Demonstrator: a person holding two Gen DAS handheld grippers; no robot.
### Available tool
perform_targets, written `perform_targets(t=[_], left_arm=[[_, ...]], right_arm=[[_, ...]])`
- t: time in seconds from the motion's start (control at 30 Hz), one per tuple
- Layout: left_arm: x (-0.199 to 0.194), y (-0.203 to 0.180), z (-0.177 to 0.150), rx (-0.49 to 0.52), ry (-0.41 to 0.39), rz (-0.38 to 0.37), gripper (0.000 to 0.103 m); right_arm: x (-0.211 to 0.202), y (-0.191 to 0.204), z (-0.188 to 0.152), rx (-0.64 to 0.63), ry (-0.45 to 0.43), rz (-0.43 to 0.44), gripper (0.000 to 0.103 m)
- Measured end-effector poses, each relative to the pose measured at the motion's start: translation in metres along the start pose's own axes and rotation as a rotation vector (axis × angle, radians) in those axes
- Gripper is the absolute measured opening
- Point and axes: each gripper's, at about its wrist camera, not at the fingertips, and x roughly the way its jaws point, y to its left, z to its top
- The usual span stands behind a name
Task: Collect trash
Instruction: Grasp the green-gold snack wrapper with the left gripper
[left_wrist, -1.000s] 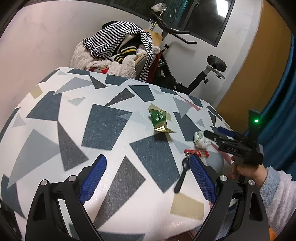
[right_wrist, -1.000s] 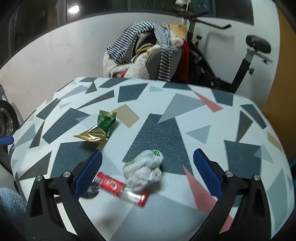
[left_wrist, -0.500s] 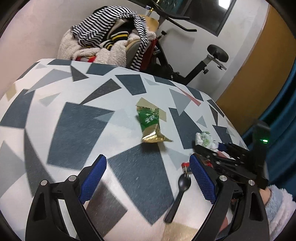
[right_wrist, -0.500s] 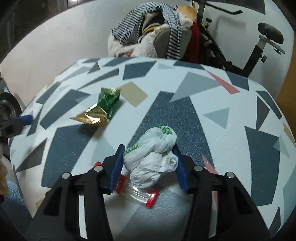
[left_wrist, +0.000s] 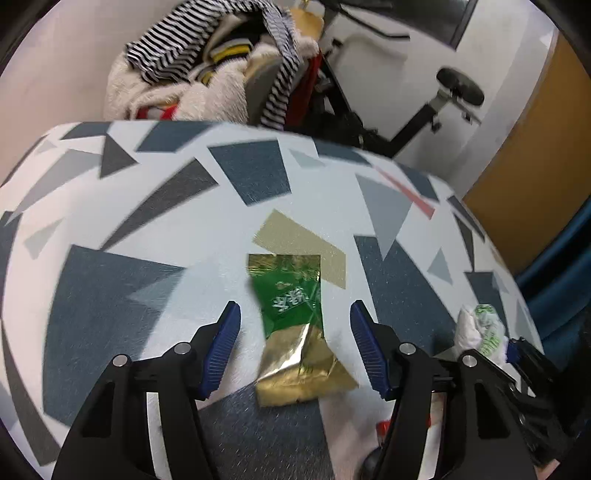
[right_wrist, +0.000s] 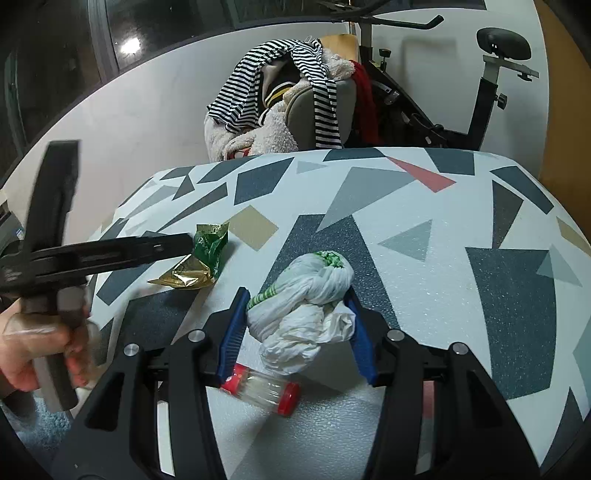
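Worktop (right_wrist: 424, 229) white with grey, navy, tan and red shards. Behind it chair (right_wrist: 317, 107) heaped with clothes (right_wrist: 273, 74), striped top uppermost. Exercise bike (right_wrist: 491, 74) right of chair. White wall (right_wrist: 147, 110), dark window (right_wrist: 184, 29) reflecting a lamp. Tan panel (left_wrist: 535, 166) and blue curtain (left_wrist: 561, 266) far right.
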Motion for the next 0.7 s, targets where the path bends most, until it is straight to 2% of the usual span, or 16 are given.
perform_targets(t=[0.03,0.07,0.13,0.27,0.47,0.7], left_arm=[[0.005,-0.001,0.001,0.006,0.021,-0.001,0.033],[0.011,-0.002,0.001,0.021,0.046,0.009,0.025],[0.007,-0.002,-0.002,0.036,0.033,-0.011,0.017],[-0.012,0.001,-0.014,0.063,-0.007,-0.028,0.014],[-0.069,0.003,-0.04,0.139,-0.081,-0.043,0.014],[-0.138,0.016,-0.078,0.147,-0.13,-0.051,0.014]], right_arm=[[0.0,0.001,0.0,-0.006,0.004,-0.004,0.052],[0.0,0.002,0.0,-0.008,0.006,-0.007,0.052],[0.001,0.002,0.0,-0.008,0.01,-0.012,0.052],[0.0,0.001,-0.001,0.0,0.004,-0.008,0.052],[0.001,0.005,-0.001,-0.018,0.006,-0.02,0.052],[-0.007,0.032,-0.005,-0.161,-0.035,-0.135,0.052]])
